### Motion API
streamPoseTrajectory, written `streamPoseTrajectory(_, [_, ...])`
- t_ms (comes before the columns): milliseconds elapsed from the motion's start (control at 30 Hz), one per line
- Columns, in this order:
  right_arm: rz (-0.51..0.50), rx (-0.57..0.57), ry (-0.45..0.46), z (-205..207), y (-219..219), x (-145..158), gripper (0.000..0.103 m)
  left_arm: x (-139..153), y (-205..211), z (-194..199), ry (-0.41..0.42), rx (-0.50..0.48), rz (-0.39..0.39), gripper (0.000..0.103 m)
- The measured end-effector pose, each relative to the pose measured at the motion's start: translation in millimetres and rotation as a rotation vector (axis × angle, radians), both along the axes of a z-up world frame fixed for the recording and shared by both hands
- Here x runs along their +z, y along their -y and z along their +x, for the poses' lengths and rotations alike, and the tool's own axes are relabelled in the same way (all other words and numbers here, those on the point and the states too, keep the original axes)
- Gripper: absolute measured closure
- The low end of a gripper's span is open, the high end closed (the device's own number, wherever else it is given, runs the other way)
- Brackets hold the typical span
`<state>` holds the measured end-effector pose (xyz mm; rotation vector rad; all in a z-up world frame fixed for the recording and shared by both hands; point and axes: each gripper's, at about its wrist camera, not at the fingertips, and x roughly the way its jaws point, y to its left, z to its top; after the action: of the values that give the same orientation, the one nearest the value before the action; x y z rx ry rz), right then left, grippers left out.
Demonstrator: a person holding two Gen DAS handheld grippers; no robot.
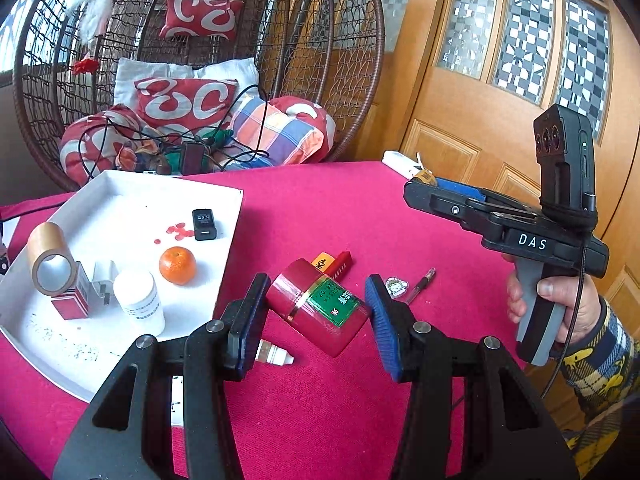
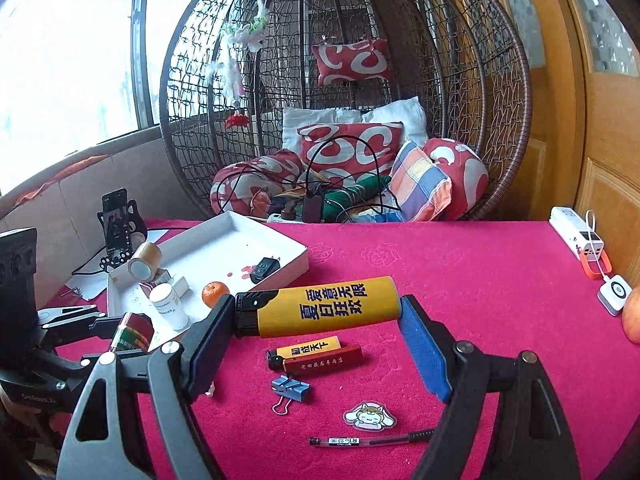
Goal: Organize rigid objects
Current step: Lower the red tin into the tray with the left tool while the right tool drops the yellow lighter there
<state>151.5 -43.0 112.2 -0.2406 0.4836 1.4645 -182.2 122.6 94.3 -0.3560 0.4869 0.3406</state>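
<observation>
**Both loads lifted, tray off to the left**

We have a thing in each gripper. Our left gripper (image 1: 316,312) is clamped on a red jar (image 1: 320,308), its pads pressing the jar's two ends, so the jar's long axis runs across the jaws and tilts down toward the right of that view. Our right gripper (image 2: 316,320) carries a big yellow lighter (image 2: 320,312), likewise gripped end to end, long axis crosswise and near level, black head toward the left pad. In both wrist views the load seems to hang clear above the red surface (image 2: 480,272), though we cannot be sure of the gap from this angle.

The relation that matters next is where the white tray (image 1: 228,216) lies. From the left gripper it sits just to the left and a little ahead, already holding a tape roll (image 1: 52,260), a white bottle (image 1: 140,300), an orange (image 1: 177,265) and a black charger (image 1: 204,224). From the right gripper it lies further off, ahead and well left, with the left gripper between. So we judge the left hand nearer: the jar likely goes in first, swinging left, and the lighter follows over the tray's near right edge.

Loose on the surface remain two small lighters (image 2: 316,354), a binder clip (image 2: 290,390), a sticker (image 2: 370,416) and a pen (image 2: 372,439).
</observation>
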Motion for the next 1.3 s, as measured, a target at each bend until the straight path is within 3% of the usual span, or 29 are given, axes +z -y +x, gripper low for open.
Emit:
streamPoseTrajectory(467, [0.013, 0.058, 0.02, -31.7, -24.0, 12.0, 0.022, 6.6, -31.3, -46.2, 0.058, 0.133, 0.007, 0.055])
streamPoseTrajectory(833, [-0.002, 0.099, 0.01, -47.4, -58.9, 17.7, 0.022, 15.0, -93.1, -87.6, 0.066, 0.326, 0.022, 0.054])
streamPoseTrajectory(1067, [-0.036, 0.127, -0.052, -63.8, -95.8, 12.7, 0.022, 22.6, -152.4, -81.1, 0.056, 0.406, 0.005, 0.054])
streamPoseTrajectory(1300, [-0.097, 0.12, -0.105, -82.2, -137.9, -11.4, 0.022, -0.1, -190.2, -43.2, -0.007, 0.433, -0.071, 0.054])
